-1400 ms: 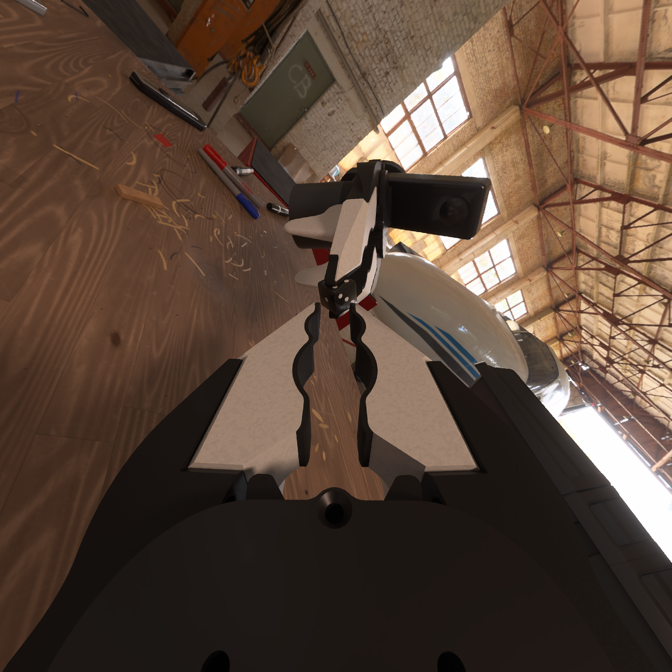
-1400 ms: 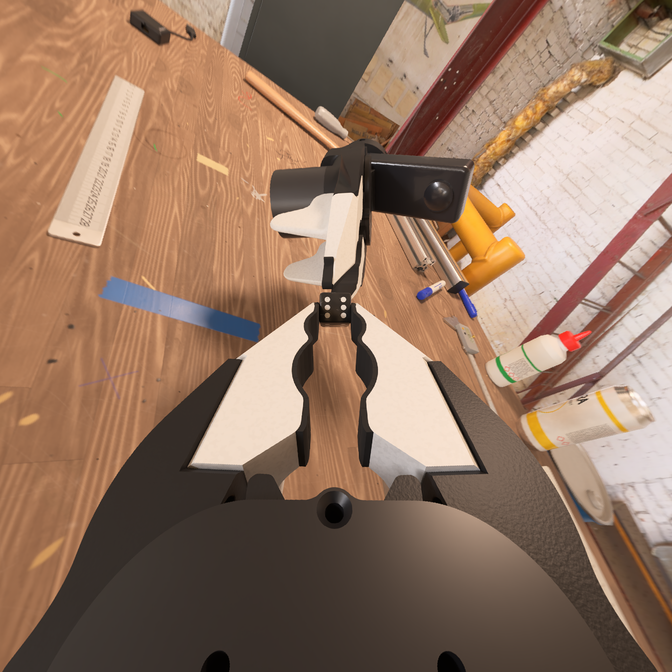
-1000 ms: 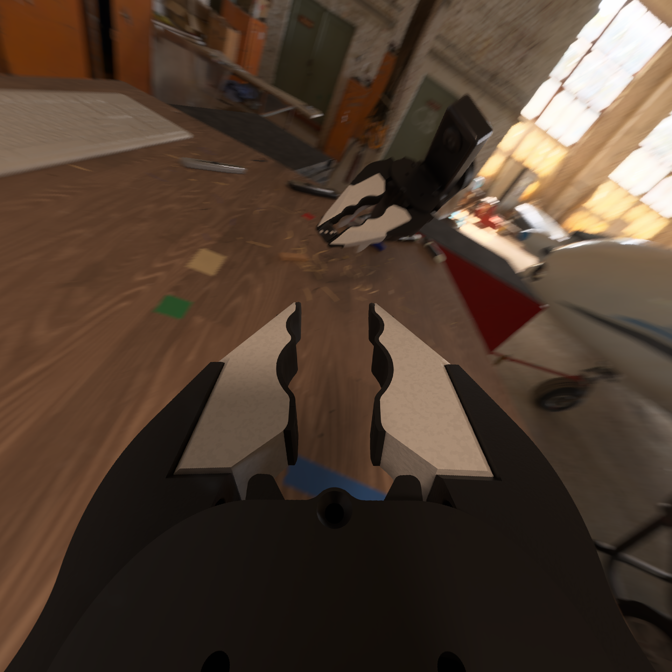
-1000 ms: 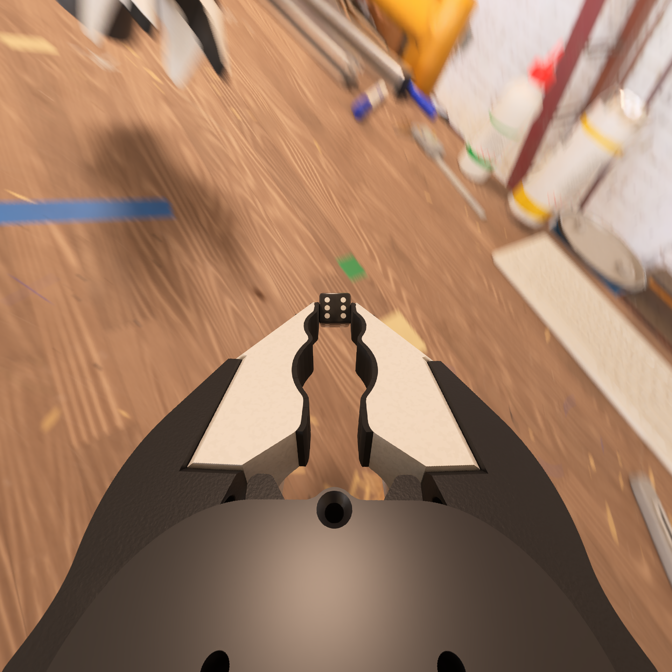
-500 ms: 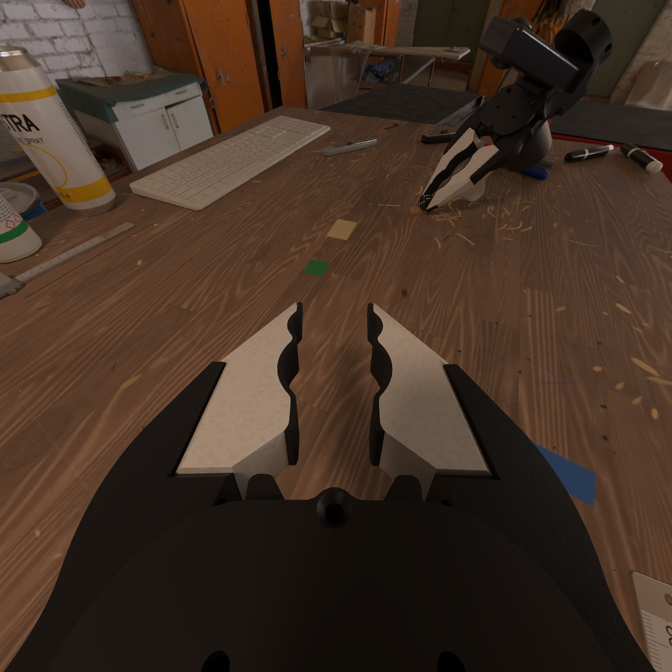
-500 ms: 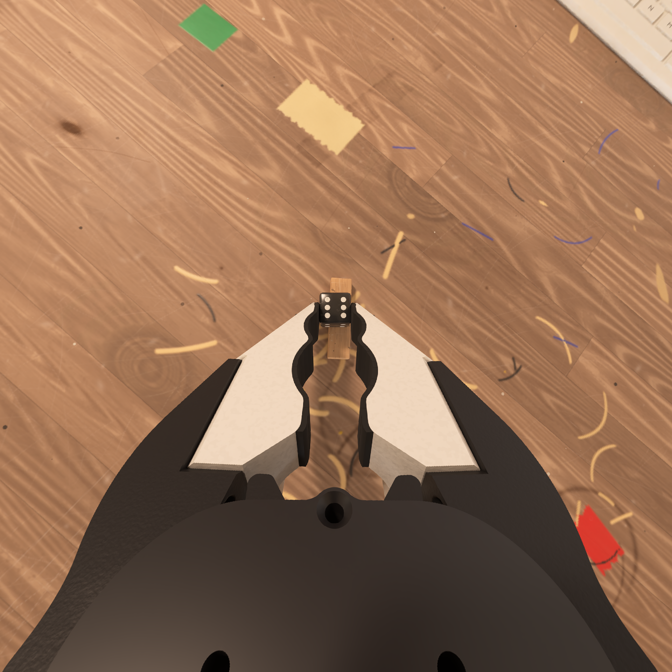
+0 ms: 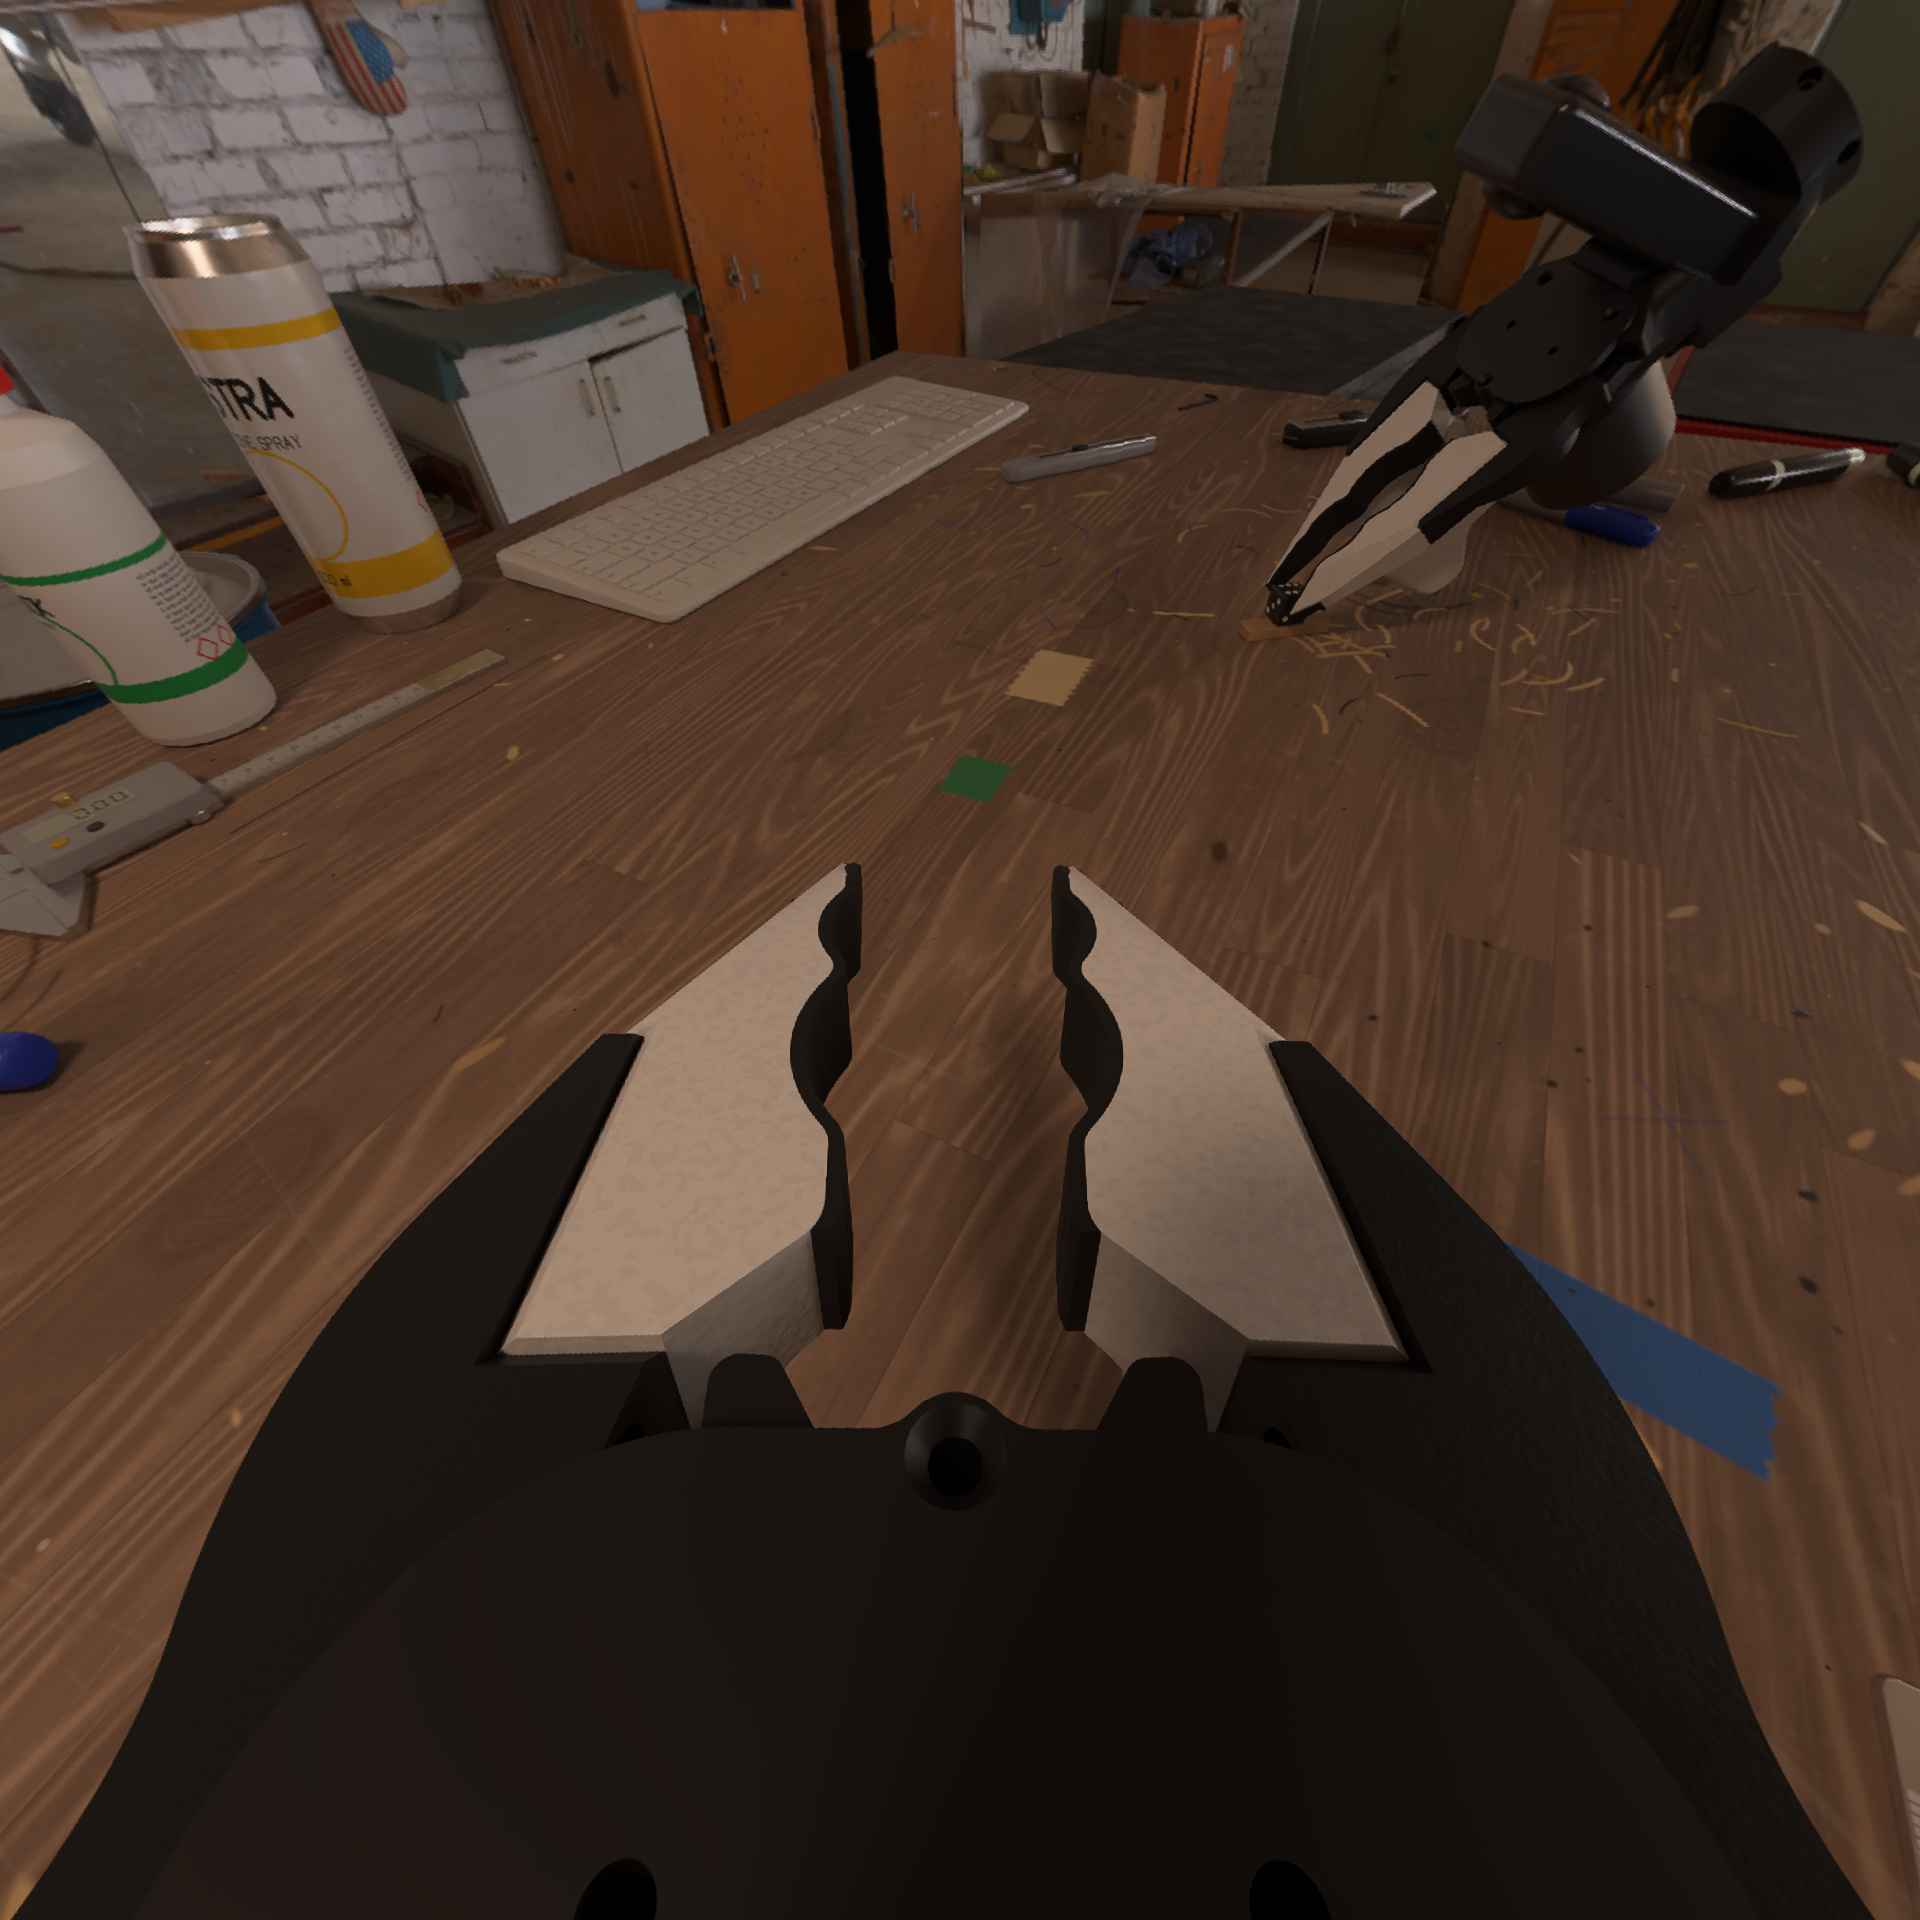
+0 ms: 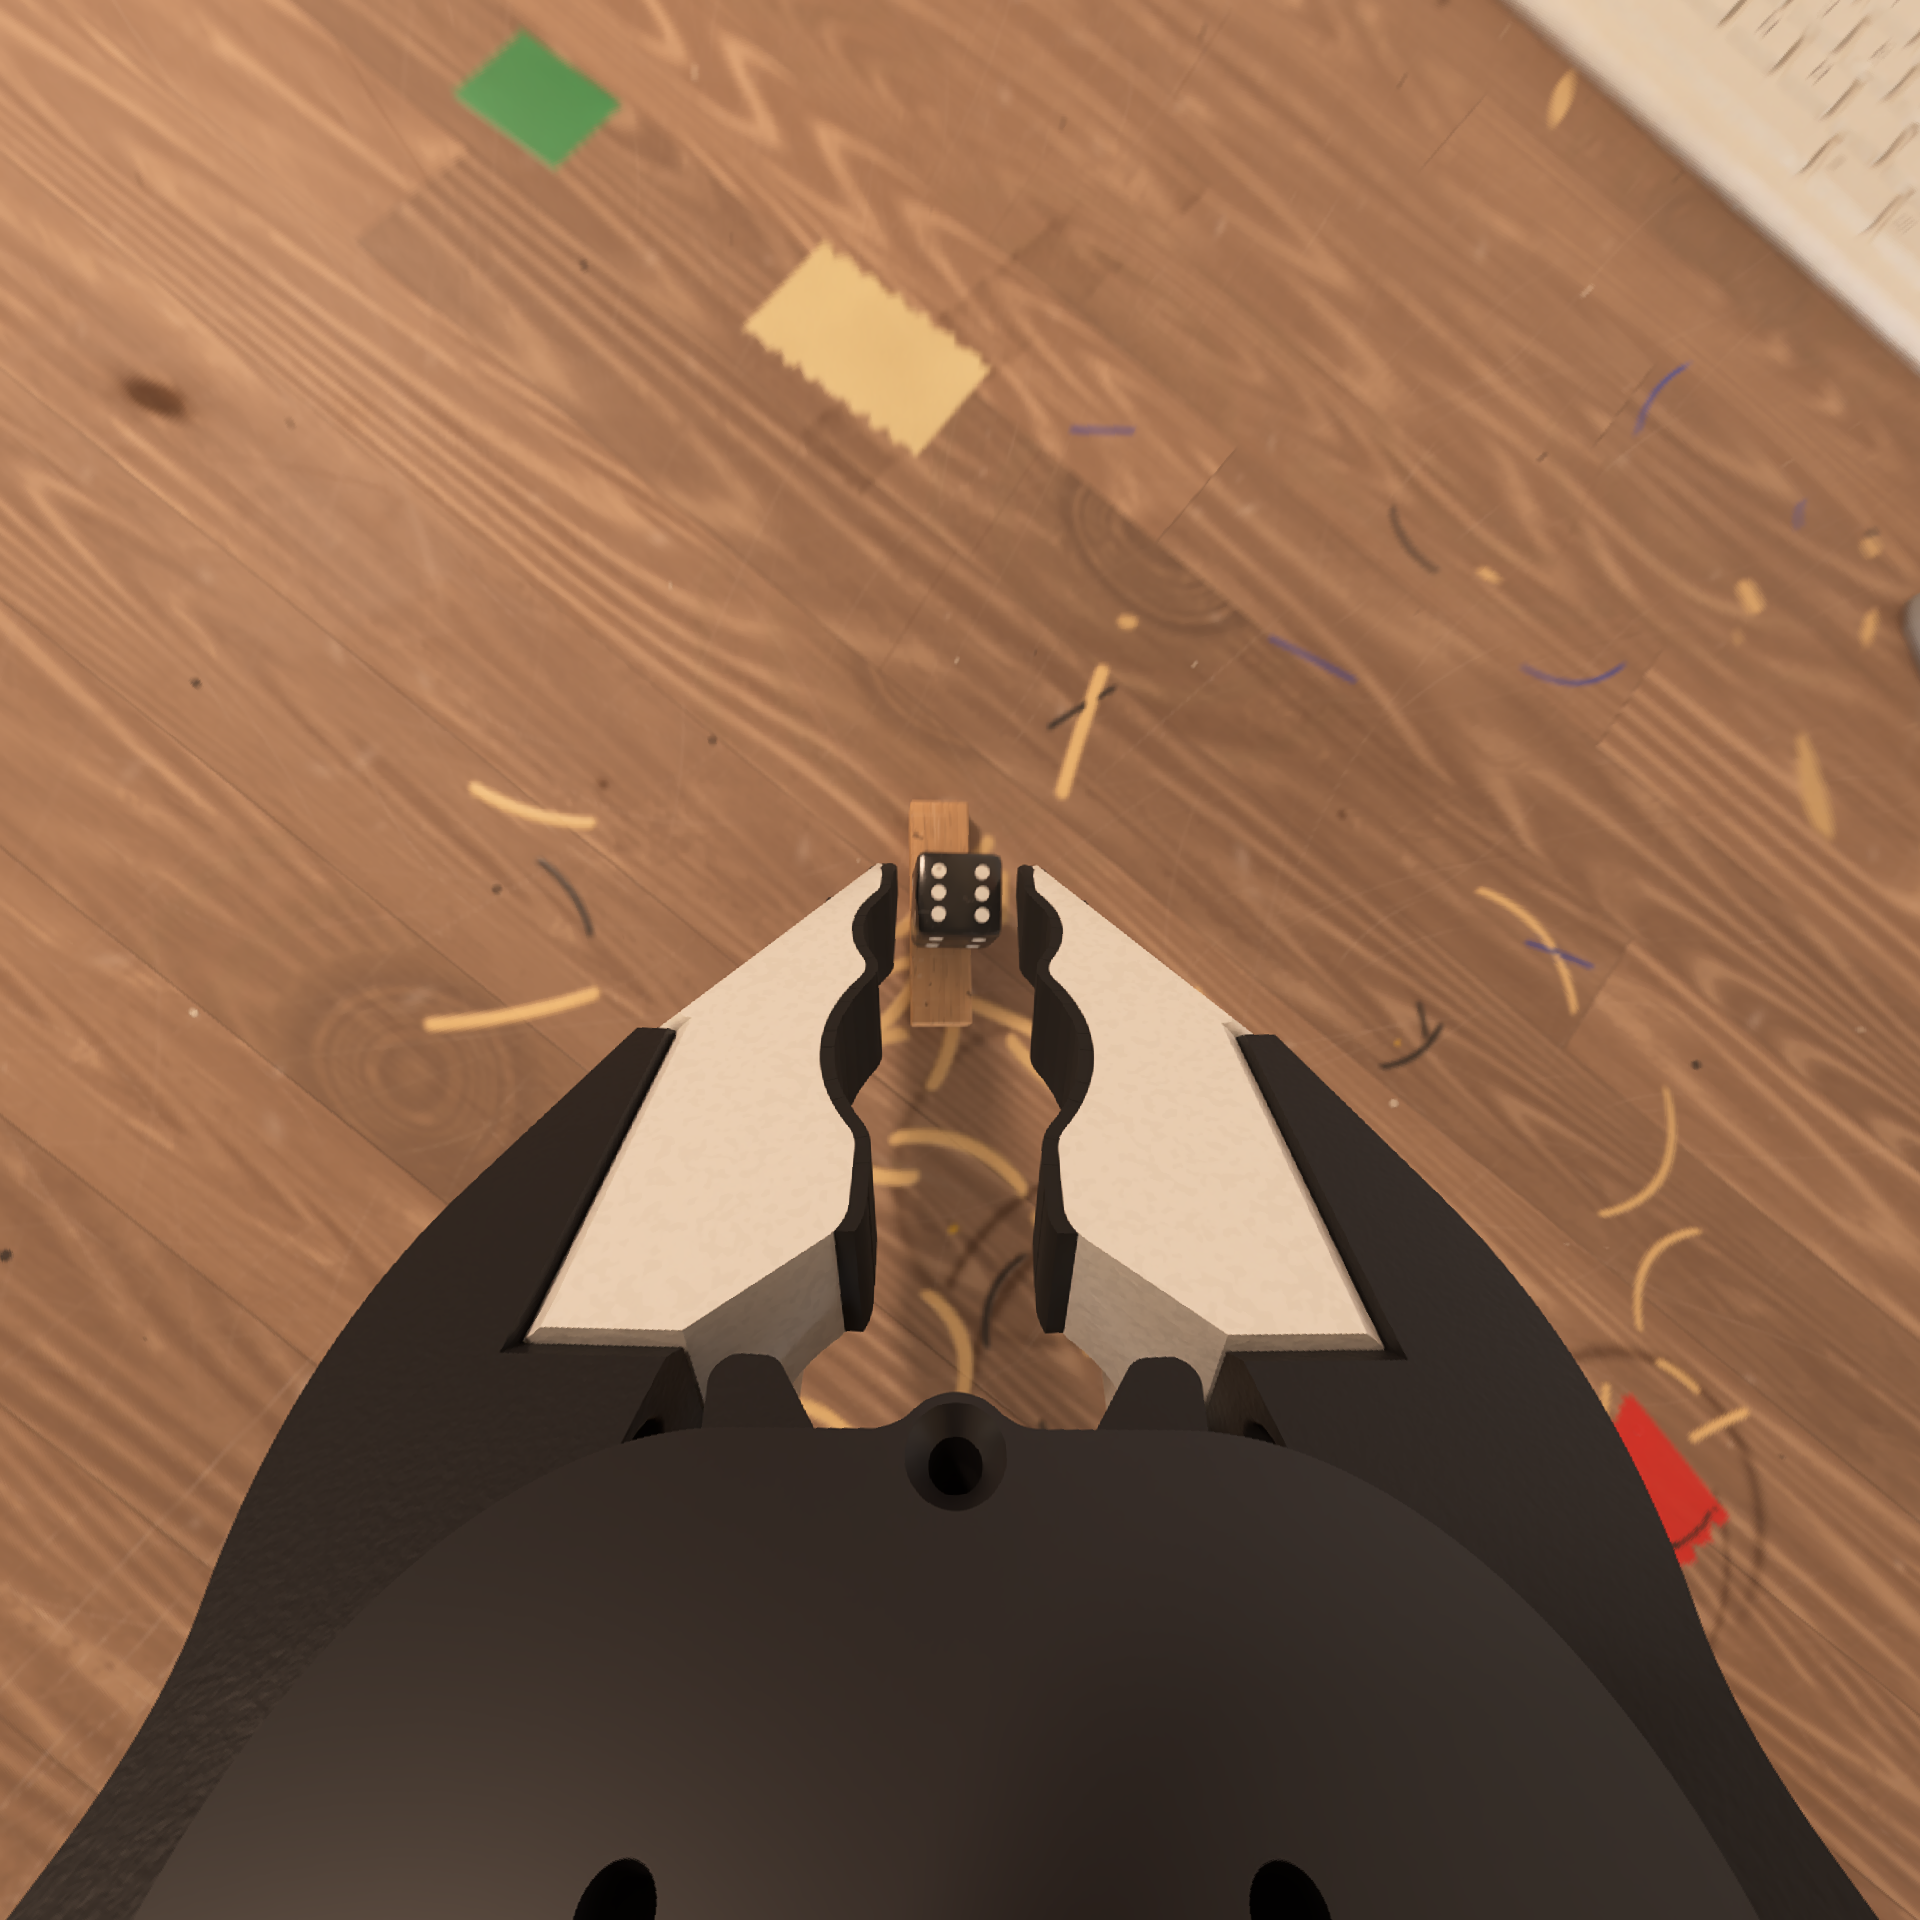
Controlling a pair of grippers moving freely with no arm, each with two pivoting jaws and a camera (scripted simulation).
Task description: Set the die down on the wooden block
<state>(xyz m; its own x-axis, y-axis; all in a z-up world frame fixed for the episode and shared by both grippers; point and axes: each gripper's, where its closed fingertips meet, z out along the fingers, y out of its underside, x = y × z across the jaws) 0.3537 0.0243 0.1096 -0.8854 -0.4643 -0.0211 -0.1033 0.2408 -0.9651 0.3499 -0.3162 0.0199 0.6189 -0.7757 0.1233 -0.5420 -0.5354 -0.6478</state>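
Apparently black die [image 8: 957, 900], white pips

seen from the left wrist, the keyboard [image 7: 764, 494] is lying on the table [image 7: 520, 987] at eleven o'clock, with two bottles [image 7: 296, 416] standing at ten o'clock. the right gripper [image 7: 1288, 603] is sitting at one o'clock, with the die [image 7: 1284, 604] on the wooden block [image 7: 1270, 629] under its tips. in the right wrist view, the die [image 8: 957, 899] is sitting between the parted fingers [image 8: 878, 914].

warm, even light; soft shadows; wide-angle bending and slight blur at edges.
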